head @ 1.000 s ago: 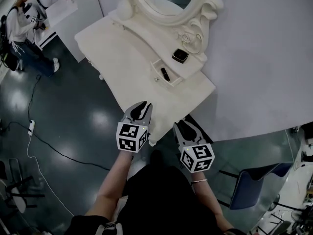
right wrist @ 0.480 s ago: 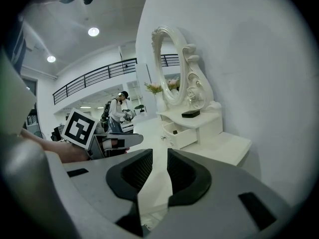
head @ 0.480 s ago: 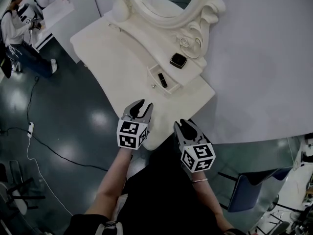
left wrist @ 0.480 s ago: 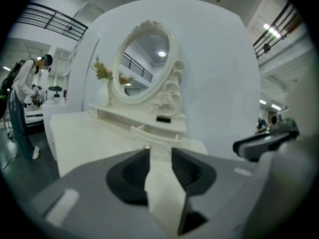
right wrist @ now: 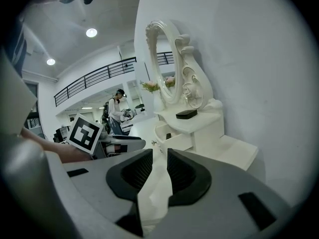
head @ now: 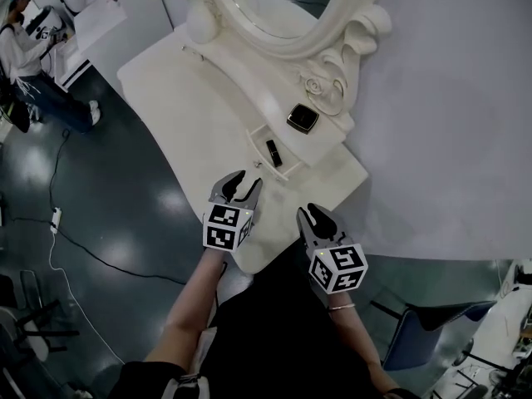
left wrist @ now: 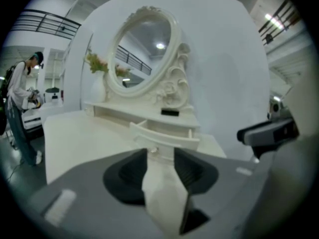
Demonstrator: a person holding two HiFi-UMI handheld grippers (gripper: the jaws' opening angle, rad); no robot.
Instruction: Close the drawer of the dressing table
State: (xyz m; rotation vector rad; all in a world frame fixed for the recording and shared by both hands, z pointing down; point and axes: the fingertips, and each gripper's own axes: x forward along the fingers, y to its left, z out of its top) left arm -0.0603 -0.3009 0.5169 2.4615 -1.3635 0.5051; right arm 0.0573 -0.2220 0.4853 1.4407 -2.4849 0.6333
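Both tongs hang side by side at 6 o'clock in the head view, over the near corner of the white table (head: pixel 191 98). The left tongs (head: pixel 247 179) are opening, their dark pads well apart with nothing between them; the left gripper view (left wrist: pixel 160 156) shows only the tabletop through the gap. At their 3 o'clock, the right tongs (head: pixel 312 210) stand a little apart, a narrow slot between the ribbed pads (right wrist: pixel 182 171), and grip nothing. At 12 o'clock from the left tongs, and apart from both, the drawer (head: pixel 258 150) is pulled out of the table's raised shelf unit. Its front panel, with a small knob (left wrist: pixel 153 150), faces the tongs. A small dark item (head: pixel 272 151) lies inside it. At 1 o'clock from the drawer, on the shelf top, rests a flat dark case (head: pixel 302 118). Behind that, at 12 o'clock, rises the oval mirror (head: pixel 283 7) in a carved white frame against the pale wall (head: pixel 449 98), and at its 9 o'clock stands a white vase (head: pixel 201 25) of flowers. Farthest off, at 10 o'clock, a person (head: pixel 29 52) stands on the dark glossy floor (head: pixel 108 189).
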